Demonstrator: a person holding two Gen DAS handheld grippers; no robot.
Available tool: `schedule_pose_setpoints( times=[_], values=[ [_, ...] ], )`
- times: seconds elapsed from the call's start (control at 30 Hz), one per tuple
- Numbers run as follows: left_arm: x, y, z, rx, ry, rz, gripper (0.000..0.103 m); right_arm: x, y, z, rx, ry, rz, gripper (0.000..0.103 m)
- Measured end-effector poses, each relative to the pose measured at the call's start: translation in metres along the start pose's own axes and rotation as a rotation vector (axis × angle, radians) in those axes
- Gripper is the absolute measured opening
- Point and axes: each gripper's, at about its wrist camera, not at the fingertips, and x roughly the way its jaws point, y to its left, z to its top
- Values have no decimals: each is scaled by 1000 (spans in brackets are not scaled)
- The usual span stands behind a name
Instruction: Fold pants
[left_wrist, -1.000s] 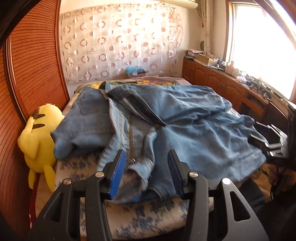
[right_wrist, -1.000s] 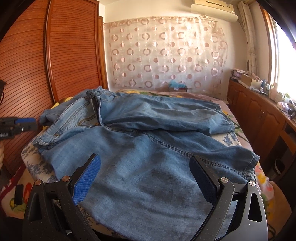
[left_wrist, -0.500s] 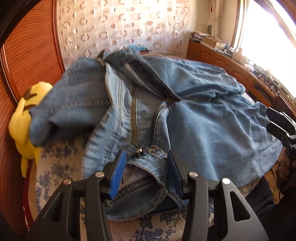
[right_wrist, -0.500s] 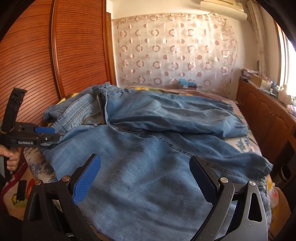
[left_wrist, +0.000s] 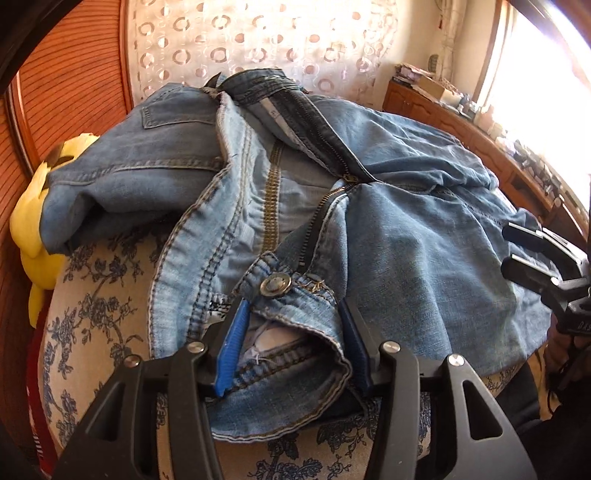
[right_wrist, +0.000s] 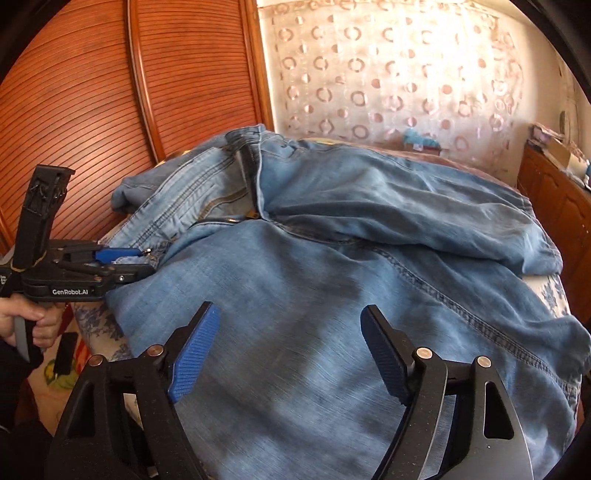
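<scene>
Overall, we find the bed (left_wrist: 110, 306), with its blue floral sheet, carrying the pants (right_wrist: 332, 280), a pair of blue jeans spread across most of it, fly unzipped and one leg lying over the other towards the far side. A yellow plush toy (left_wrist: 33, 221) sits wedged between the bed and the wooden wardrobe (right_wrist: 110, 92); a second ago we saw far more of it, and the left wrist view has since dropped close over the denim.

We note the left gripper (left_wrist: 291, 332) now straddles the waistband (left_wrist: 295, 295) at the metal button (left_wrist: 275, 285). A second ago its blue pads hung above the cloth; now the band sits between them, bunched against both pads, and the jaws are widening slightly, so we record no firm clamp.

We note the right gripper (right_wrist: 288, 354) over the broad near leg panel, closer to the fabric than before. Its jaws are narrowing from their earlier wide spread, with flat denim beneath them and nothing pinched. In the right wrist view, a hand (right_wrist: 33, 321) holds the left gripper at the bed's edge.
</scene>
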Motion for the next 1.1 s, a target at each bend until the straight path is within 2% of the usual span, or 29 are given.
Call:
schedule_pose_setpoints(
  times=[0.23,0.33,0.37,0.4,0.47,0.57,0.77,0.87,1.1],
  values=[
    [2,0,0,-31,-9,15,51,0,8,-9,-7,12,4,81],
    [2,-2,3,-18,-14,0,40,1,7,-10,0,13,-4,81],
    [0,-4,4,-8,-24,-7,32,1,5,-11,8,14,-3,81],
    [-2,-5,6,-3,-35,-13,26,1,4,-11,13,14,-4,81],
    [-10,-8,11,13,-71,-14,23,0,2,-12,20,16,-9,81],
    [-26,-13,20,49,-146,3,23,-1,0,-12,21,12,-17,81],
    [-52,-16,47,117,-240,12,23,-2,-4,-15,31,12,-26,81],
    [-47,-11,59,133,-200,-1,26,-4,-5,-16,33,10,-31,81],
    [-10,1,66,109,-70,30,33,-5,-5,-15,24,4,-43,81]
  ],
)
